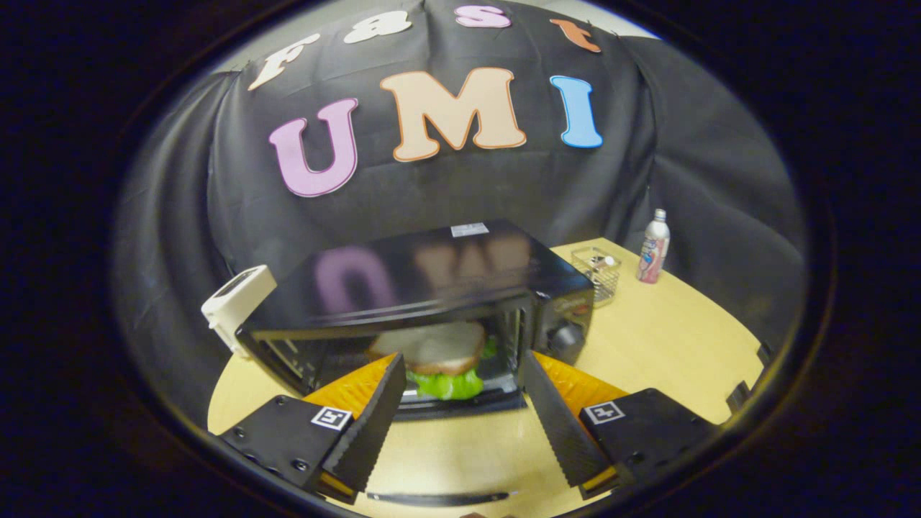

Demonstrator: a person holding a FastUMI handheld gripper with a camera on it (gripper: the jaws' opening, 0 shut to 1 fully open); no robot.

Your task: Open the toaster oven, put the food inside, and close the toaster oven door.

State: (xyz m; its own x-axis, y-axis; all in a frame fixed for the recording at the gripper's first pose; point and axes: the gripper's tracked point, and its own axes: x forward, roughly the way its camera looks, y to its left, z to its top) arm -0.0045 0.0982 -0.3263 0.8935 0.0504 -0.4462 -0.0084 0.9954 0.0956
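A black toaster oven [424, 277] stands on a light wooden table [662, 345] with its front open. Its glass door [460, 446] lies folded down toward me, and the dark door handle [439, 496] shows below my fingers. A sandwich [432, 345] of pale bread with green lettuce [447, 386] hanging out sits in the oven's mouth. My gripper [460, 358] is open just in front of the oven, above the lowered door. Its two fingers stand one on each side of the sandwich and do not touch it.
A white boxy device [237, 306] leans against the oven's left side. Right of the oven stand a clear wire basket [601, 272] and, further back, a small bottle [653, 255]. The oven's control knob [565, 337] faces me at its right front.
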